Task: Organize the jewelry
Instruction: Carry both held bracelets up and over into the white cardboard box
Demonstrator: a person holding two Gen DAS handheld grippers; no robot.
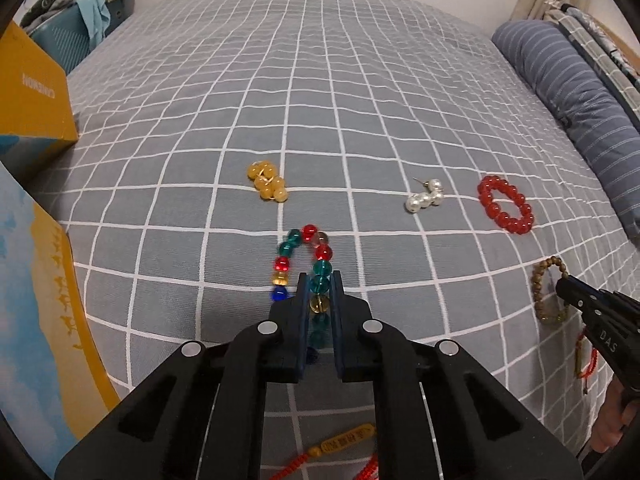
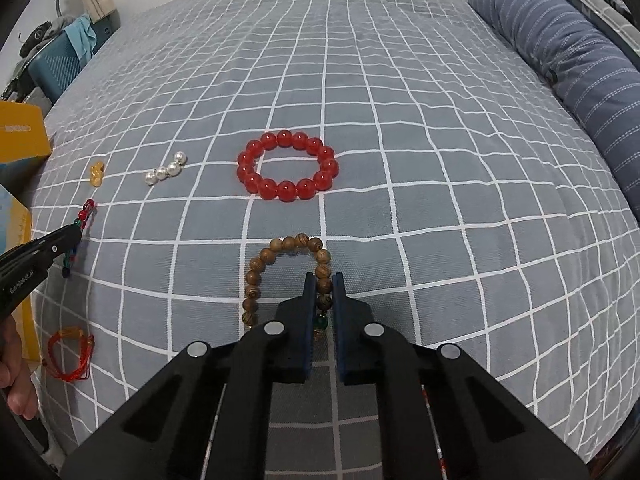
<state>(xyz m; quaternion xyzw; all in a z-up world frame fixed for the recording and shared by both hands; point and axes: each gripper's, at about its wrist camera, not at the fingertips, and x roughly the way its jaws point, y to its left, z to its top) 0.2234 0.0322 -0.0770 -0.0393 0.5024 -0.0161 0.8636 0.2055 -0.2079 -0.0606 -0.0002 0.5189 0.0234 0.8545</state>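
Observation:
My left gripper [image 1: 319, 280] is shut on the multicoloured glass bead bracelet [image 1: 298, 246], whose loop lies on the grey checked bedsheet ahead of the fingers. My right gripper [image 2: 323, 280] is shut on the brown wooden bead bracelet [image 2: 276, 254], also resting on the sheet. The right gripper also shows in the left wrist view [image 1: 564, 286] with the wooden bracelet [image 1: 542, 280]. The left gripper shows at the left edge of the right wrist view [image 2: 78, 232]. A red bead bracelet [image 2: 287, 165], a pearl piece [image 2: 166, 171] and an amber bead piece [image 1: 267, 181] lie farther ahead.
A yellow and blue box [image 1: 36, 92] stands at the left, with another box [image 1: 40, 300] nearer. A rolled striped blue quilt [image 2: 560, 44] lies along the right. A red cord bracelet [image 2: 70, 354] lies near the bed's front left. A red cord with a yellow tag [image 1: 344, 444] lies below the left gripper.

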